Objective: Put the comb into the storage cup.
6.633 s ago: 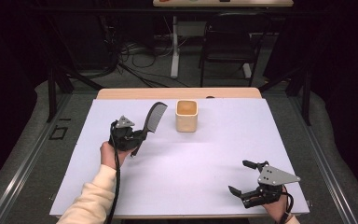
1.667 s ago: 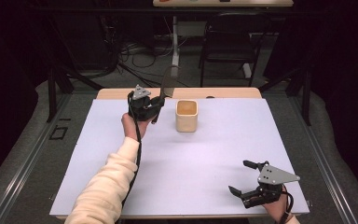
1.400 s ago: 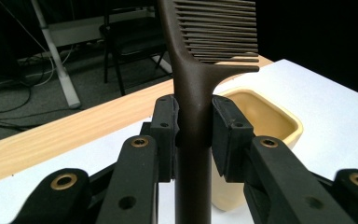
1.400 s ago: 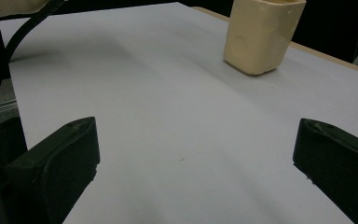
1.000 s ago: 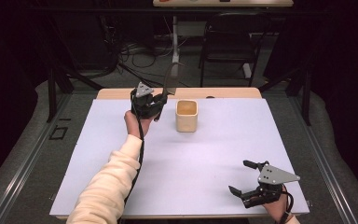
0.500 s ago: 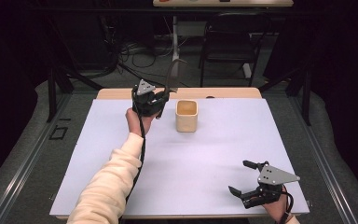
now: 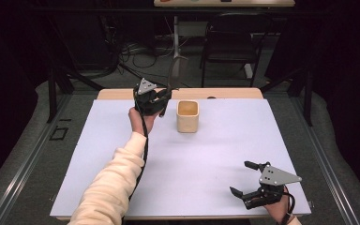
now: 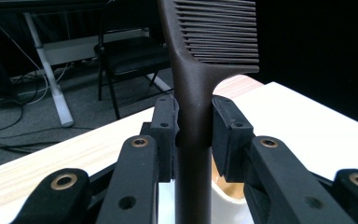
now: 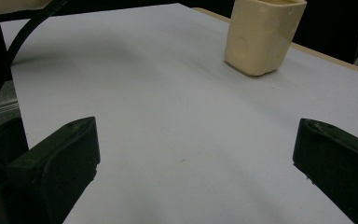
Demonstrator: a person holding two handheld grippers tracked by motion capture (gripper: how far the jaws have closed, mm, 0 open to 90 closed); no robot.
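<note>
My left gripper (image 7: 161, 99) is raised near the table's far edge, just left of a cream cup (image 7: 187, 116), and is shut on the handle of a dark comb (image 7: 174, 70) that stands upright above it. In the left gripper view the comb (image 8: 196, 93) is clamped between the pads (image 8: 165, 126), its teeth at the top, with the cup's rim (image 8: 223, 189) below. My right gripper (image 7: 244, 180) rests at the near right corner, open and holding nothing. The right gripper view has the cup (image 9: 265, 35) far ahead between the spread jaws.
A white sheet (image 7: 206, 164) covers the table, with a wooden strip (image 7: 225, 93) along the far edge. Beyond the table stand a chair (image 7: 229, 42), desk legs and loose cables on the floor.
My left gripper carried the comb from mid-left of the table up toward the far edge beside the cup, turning the comb upright. The right gripper has stayed still.
</note>
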